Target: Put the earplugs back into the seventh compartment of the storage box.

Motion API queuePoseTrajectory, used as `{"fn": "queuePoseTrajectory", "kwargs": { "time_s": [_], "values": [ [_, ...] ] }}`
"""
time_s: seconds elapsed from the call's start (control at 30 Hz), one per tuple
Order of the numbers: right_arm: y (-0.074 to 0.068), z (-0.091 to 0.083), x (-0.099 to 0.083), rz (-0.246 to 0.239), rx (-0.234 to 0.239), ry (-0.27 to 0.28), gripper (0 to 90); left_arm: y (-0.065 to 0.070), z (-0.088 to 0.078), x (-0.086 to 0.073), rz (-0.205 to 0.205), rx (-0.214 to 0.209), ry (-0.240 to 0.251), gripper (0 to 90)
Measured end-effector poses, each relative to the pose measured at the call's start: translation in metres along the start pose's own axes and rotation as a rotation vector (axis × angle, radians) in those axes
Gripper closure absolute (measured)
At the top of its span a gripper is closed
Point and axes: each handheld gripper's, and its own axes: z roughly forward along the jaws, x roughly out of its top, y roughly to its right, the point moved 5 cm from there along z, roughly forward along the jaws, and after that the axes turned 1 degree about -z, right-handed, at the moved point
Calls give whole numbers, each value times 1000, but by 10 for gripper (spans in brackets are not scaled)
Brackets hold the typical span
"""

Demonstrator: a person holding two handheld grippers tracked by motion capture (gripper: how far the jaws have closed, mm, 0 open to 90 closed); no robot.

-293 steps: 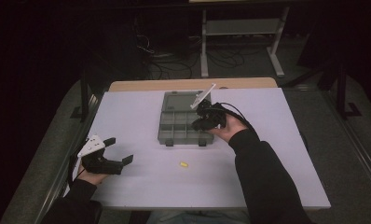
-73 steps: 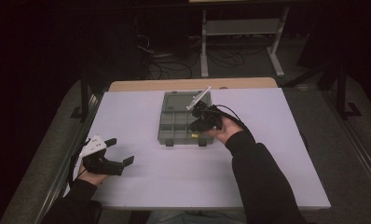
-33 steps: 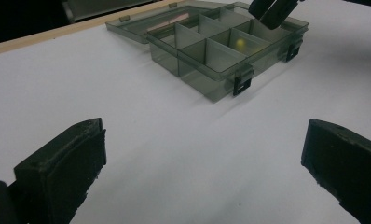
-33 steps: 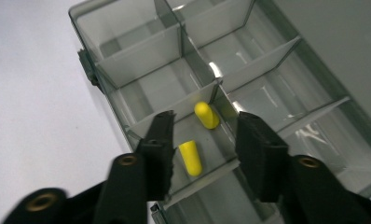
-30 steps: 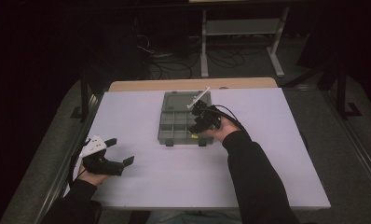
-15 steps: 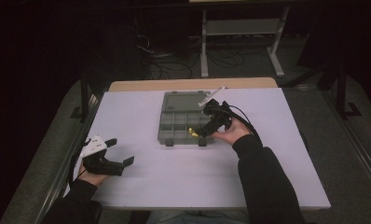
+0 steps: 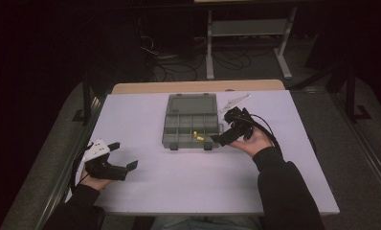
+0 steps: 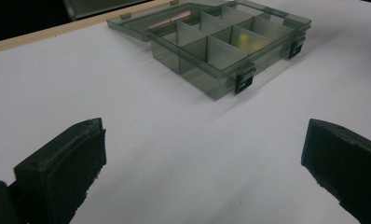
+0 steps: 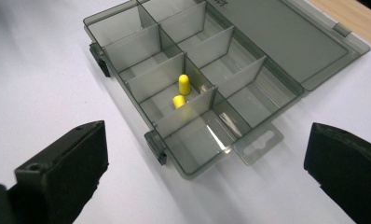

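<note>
Two yellow plugs (image 9: pixel 181 92) seen dropped in box (image 7: pixel 172 125), front row, second cell from right. Right gripper (image 7: pixel 225 137) at box's 3 o'clock, jaws just opened wide, nothing held. Left gripper (image 7: pixel 123 155) at 7 o'clock, spread, empty. Withdrawal best made clear of dividers; lid to be closed next.

Both gripper views cut off the jaws at the bottom edge. In the left gripper view, the box (image 8: pixel 221 51) walls blur the yellow pieces (image 8: pixel 249 39) inside.

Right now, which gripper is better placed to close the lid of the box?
Probably the right gripper. It hangs open beside the organizer box, near the box's right end, and the open lid lies just beyond it. The left gripper rests open near the table's left edge, well apart from the box.
</note>
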Motion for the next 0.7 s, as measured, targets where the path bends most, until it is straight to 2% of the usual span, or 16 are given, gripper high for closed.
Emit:
{"fn": "queuePoseTrajectory", "kwargs": {
  "time_s": [0.37,0.7],
  "values": [
    [0,-20,-21,19,-1,46,0,0,0,0,-1,0,-2,0],
    [6,-34,-46,74,-20,86,0,0,0,0,0,-1,-3,0]
  ]
}}
